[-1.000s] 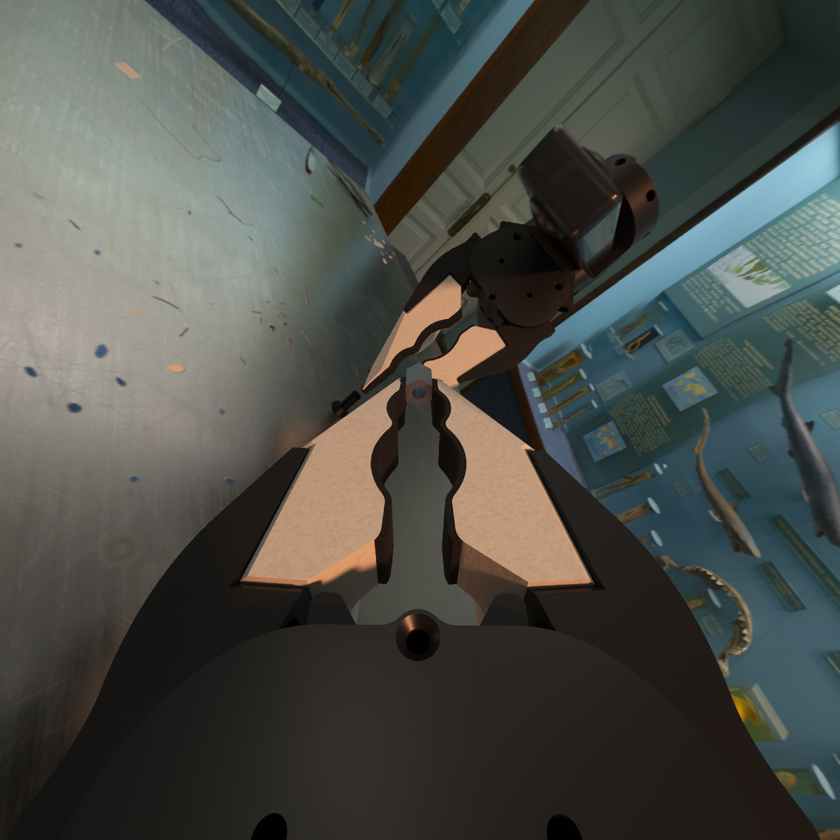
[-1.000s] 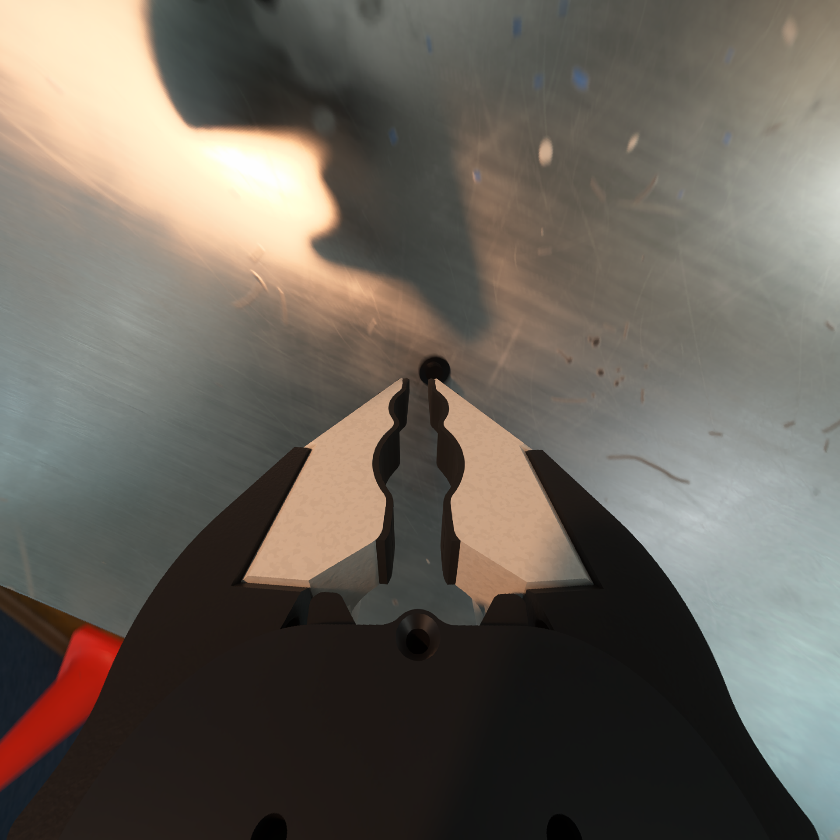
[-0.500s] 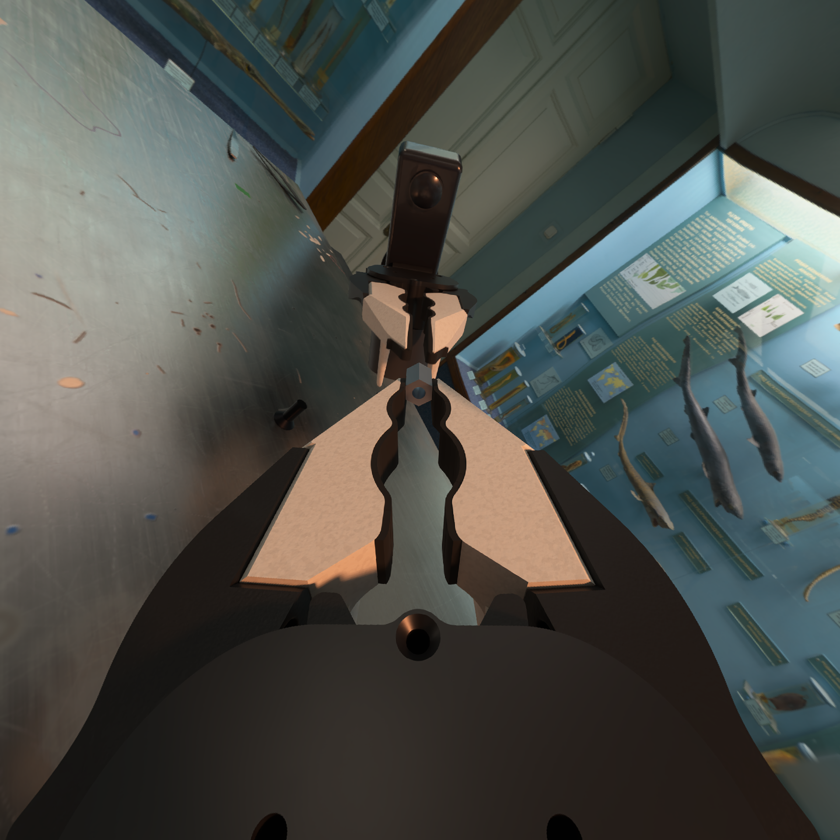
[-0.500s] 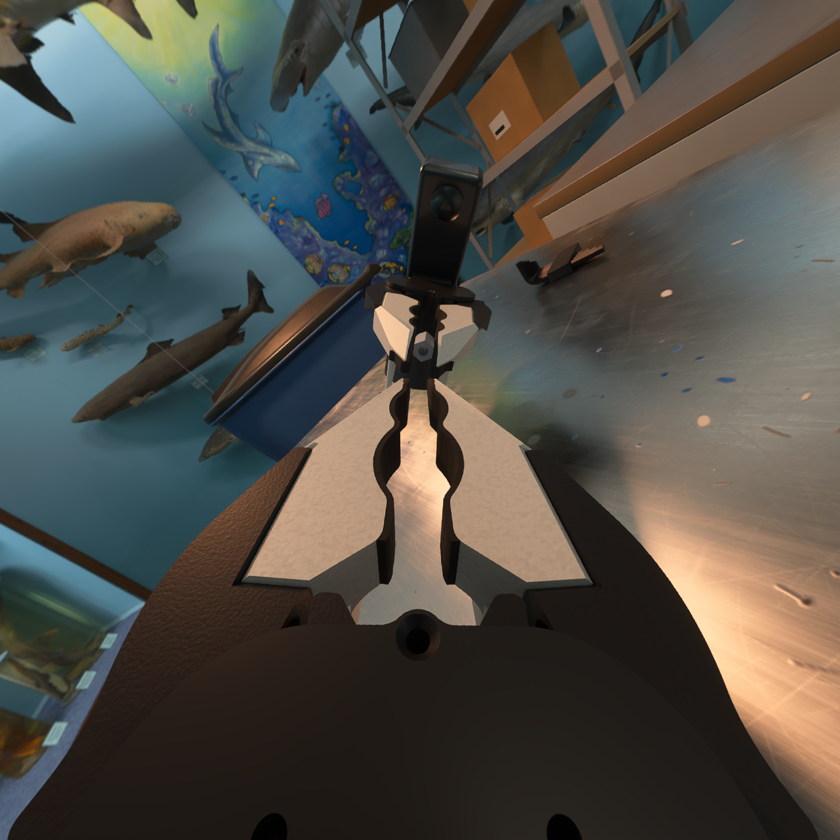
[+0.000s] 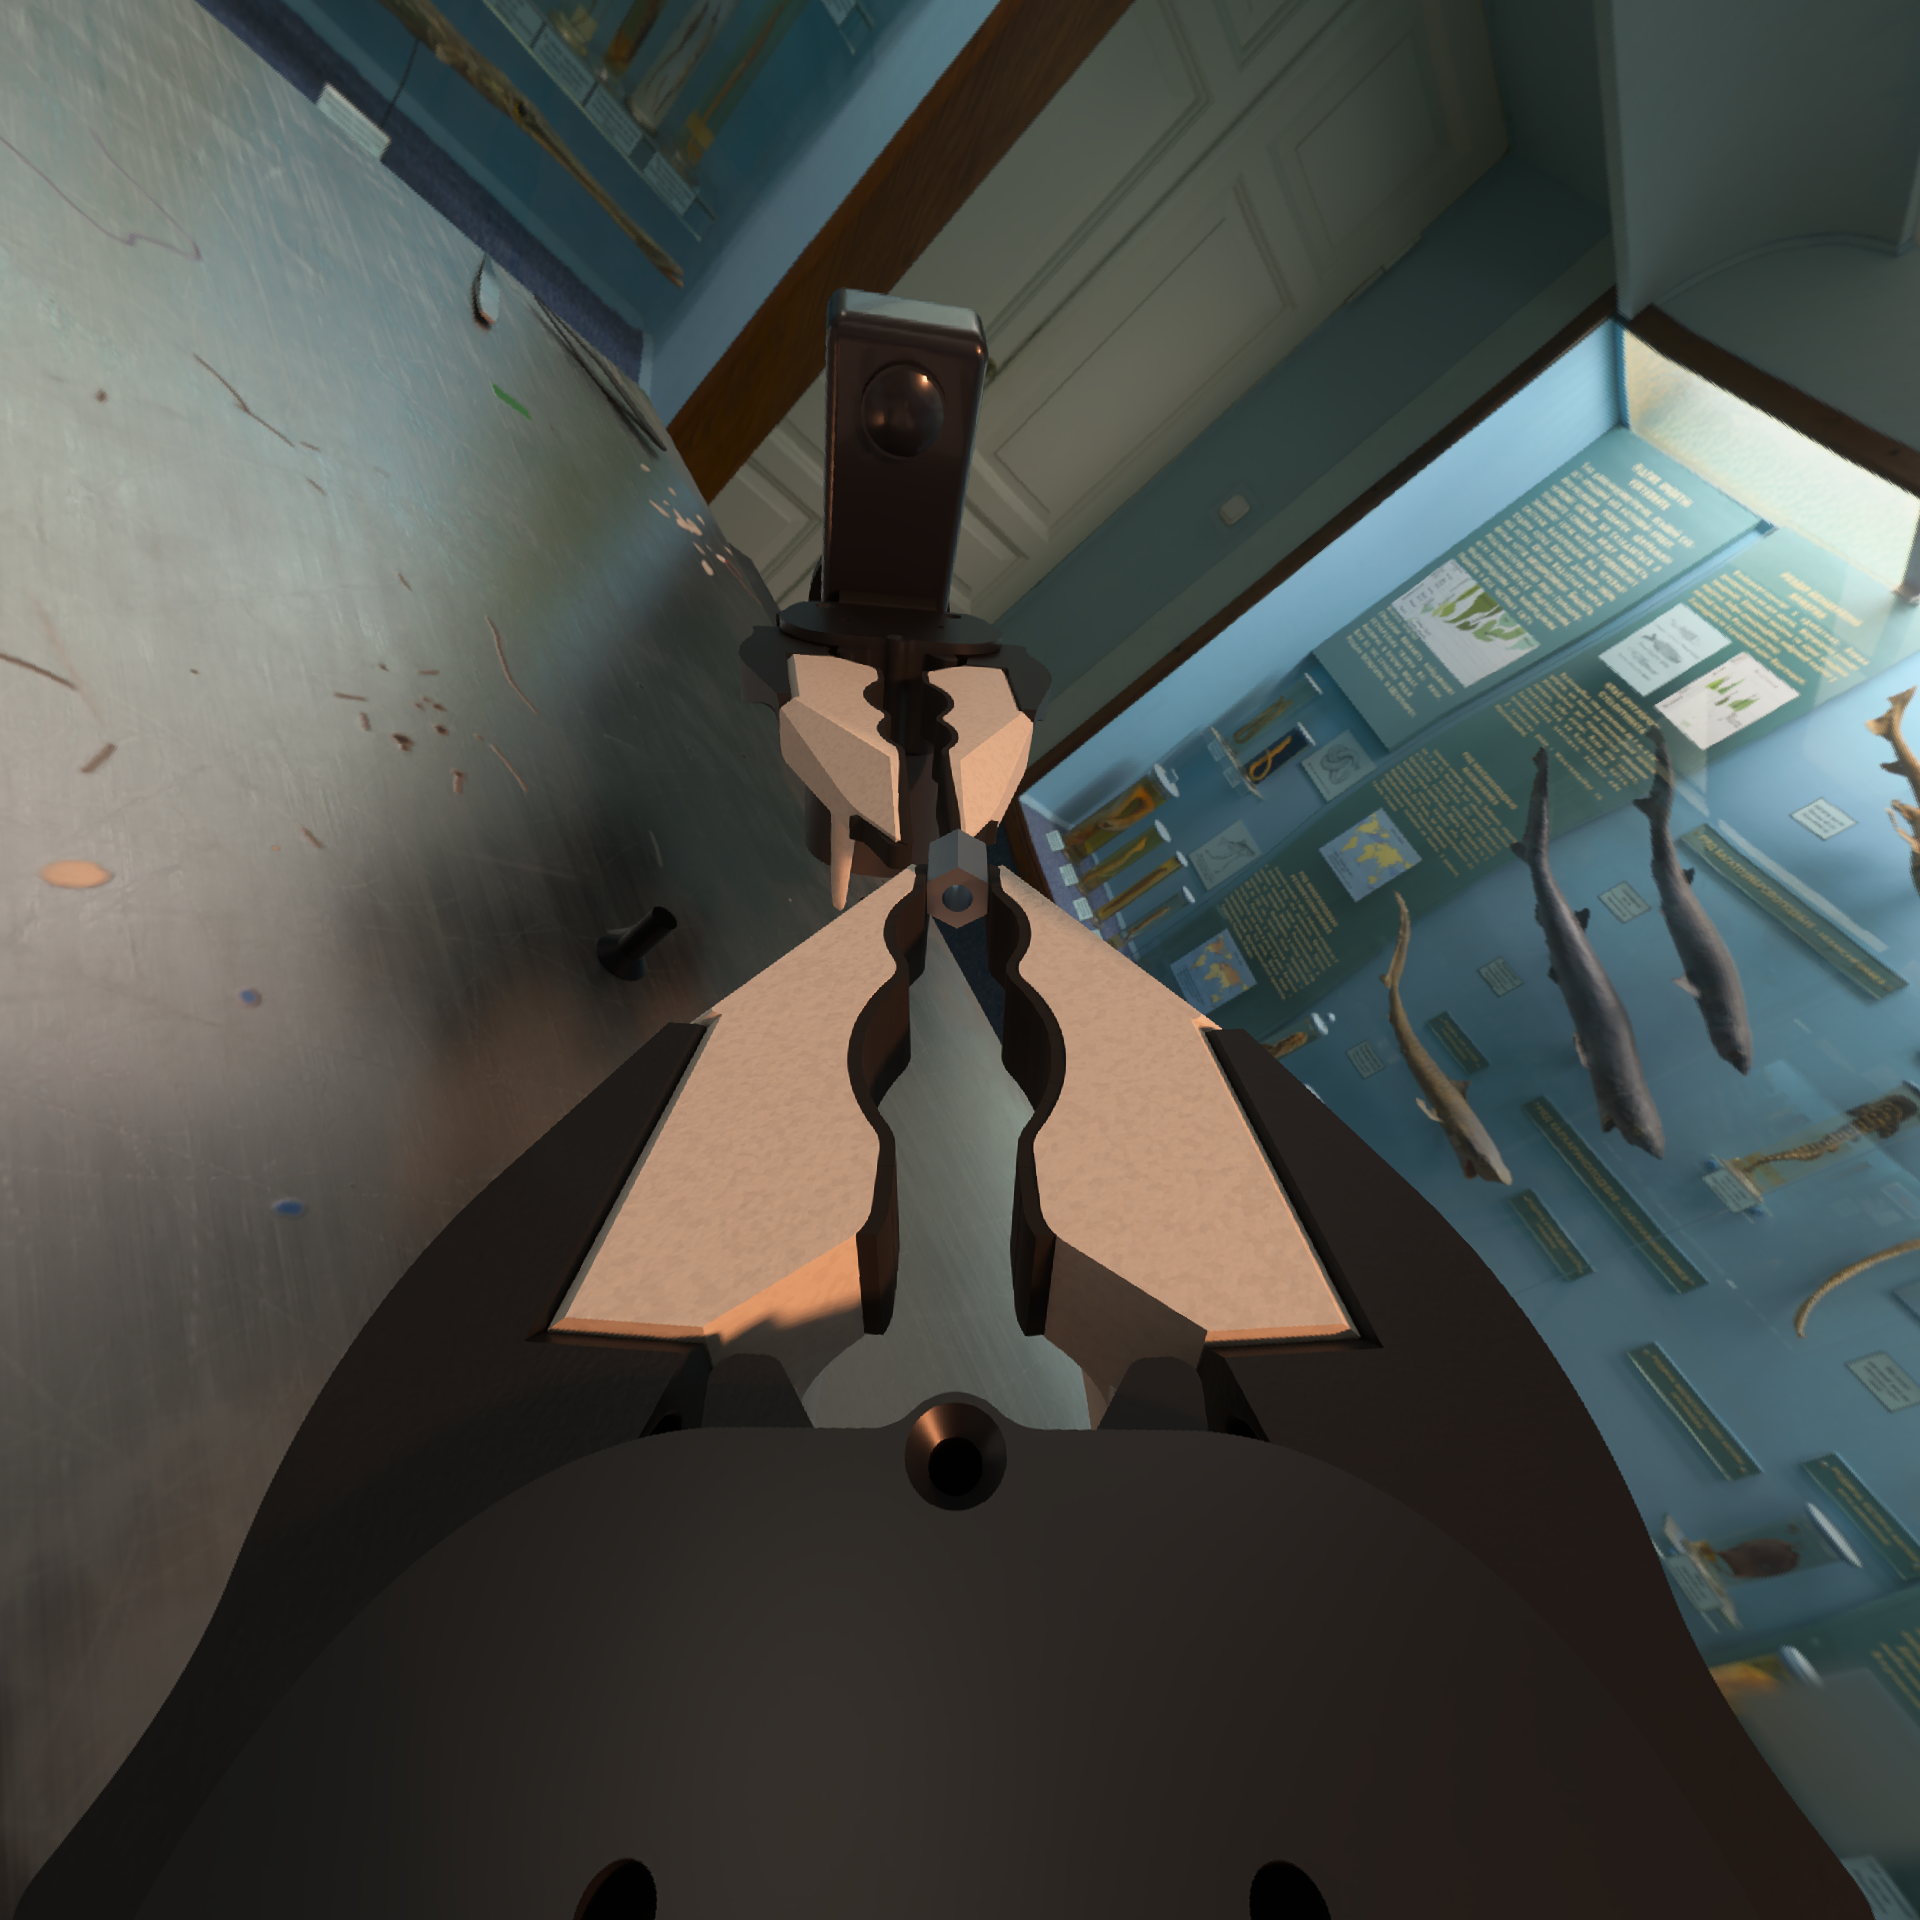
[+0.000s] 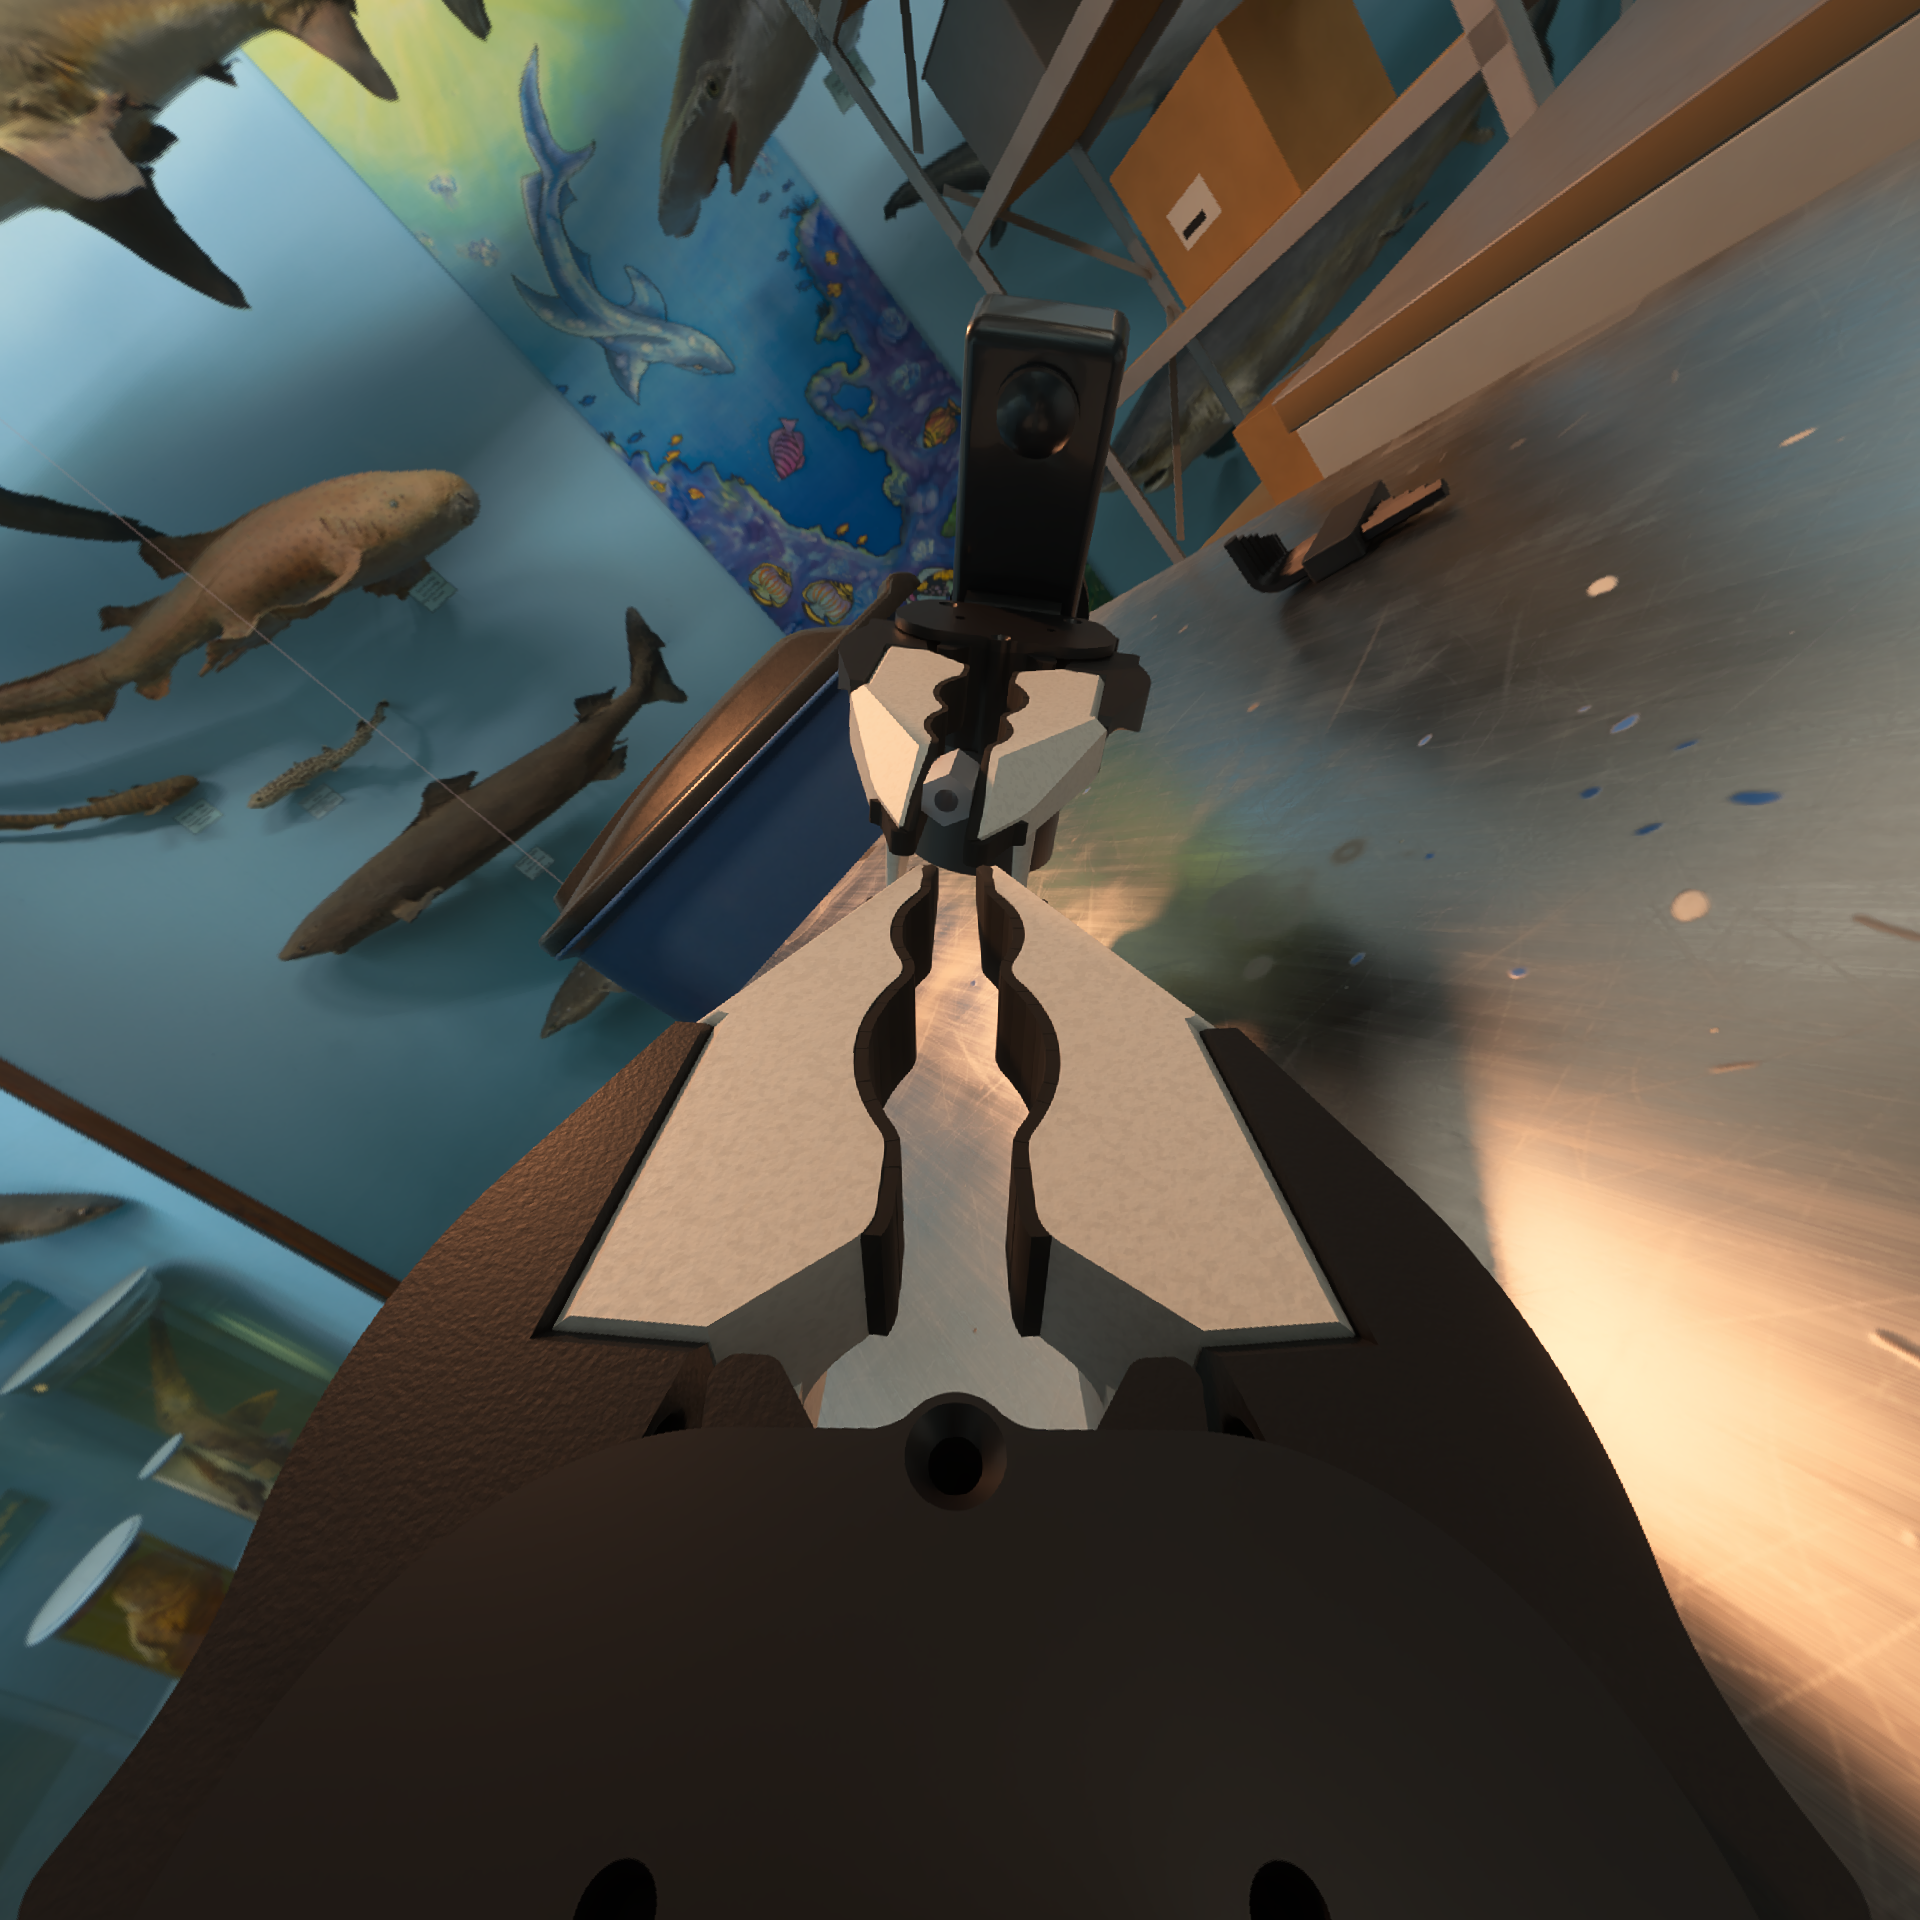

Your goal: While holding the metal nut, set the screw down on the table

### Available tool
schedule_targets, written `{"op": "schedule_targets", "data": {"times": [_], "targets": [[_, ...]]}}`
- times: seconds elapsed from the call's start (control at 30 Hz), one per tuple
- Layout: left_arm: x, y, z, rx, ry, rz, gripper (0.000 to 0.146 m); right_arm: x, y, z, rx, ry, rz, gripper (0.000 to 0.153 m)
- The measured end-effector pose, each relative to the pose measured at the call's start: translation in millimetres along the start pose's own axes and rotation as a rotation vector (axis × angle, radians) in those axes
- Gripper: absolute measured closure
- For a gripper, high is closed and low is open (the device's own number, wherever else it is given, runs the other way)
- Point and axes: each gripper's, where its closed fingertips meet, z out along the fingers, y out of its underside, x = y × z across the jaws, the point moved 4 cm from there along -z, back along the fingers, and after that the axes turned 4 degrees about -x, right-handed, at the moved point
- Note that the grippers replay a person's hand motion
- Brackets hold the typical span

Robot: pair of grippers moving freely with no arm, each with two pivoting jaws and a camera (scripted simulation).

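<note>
My left gripper (image 5: pixel 952 916) is shut on a small silver hex metal nut (image 5: pixel 951 891) at its fingertips, held above the table. The nut also shows in the right wrist view (image 6: pixel 948 796), between the left gripper's fingers (image 6: pixel 1039 769). A black screw (image 5: pixel 636 940) lies on its side on the scratched metal table (image 5: pixel 260 727), left of and below the nut, free of both grippers. My right gripper (image 6: pixel 956 888) is empty, its jaws a narrow gap apart. It faces the left gripper nose to nose and shows in the left wrist view (image 5: pixel 912 821).
A blue bin with a dark lid (image 6: pixel 717 862) stands past the table's far edge. A black bracket-like object (image 6: pixel 1340 540) lies on the table (image 6: pixel 1558 831) at the back right. Walls with fish displays surround the table.
A second ago my right gripper pointed down at the table, with the screw just beyond its fingertips. It has swung up and now faces the left gripper. The screw stays on the table.
</note>
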Motion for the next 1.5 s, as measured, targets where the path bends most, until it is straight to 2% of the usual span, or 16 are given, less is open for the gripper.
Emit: {"op": "schedule_targets", "data": {"times": [0.37, 0.7, 0.87, 1.0, 1.17, 1.37, 1.5], "targets": [[-13.7, 4.4, -7.5, -0.014, -0.083, -0.011, 0.136, 18.0, 1.8, 6.7, -0.060, 0.002, 0.063, 0.145], [-25.5, 8.0, -9.9, -0.121, -0.180, 0.026, 0.136, 31.8, 10.5, 9.3, -0.094, 0.010, 0.167, 0.145], [-26.6, 9.7, -7.3, -0.135, -0.168, 0.000, 0.136, 29.6, 14.0, 7.2, -0.072, 0.040, 0.155, 0.146], [-24.4, 7.9, -8.1, -0.128, -0.162, -0.002, 0.136, 23.3, 12.4, 8.6, -0.037, 0.120, 0.091, 0.146], [-14.9, 6.7, -2.8, -0.147, -0.133, 0.019, 0.136, 9.6, 14.4, 3.8, -0.014, 0.164, 0.156, 0.145], [-9.9, 10.6, 9.1, -0.149, -0.080, -0.001, 0.136, -0.9, 20.6, -5.4, 0.033, 0.182, 0.160, 0.145], [-5.8, 11.6, 11.9, -0.124, -0.065, 0.006, 0.136, -3.5, 21.2, -7.4, 0.060, 0.141, 0.167, 0.146]]}}
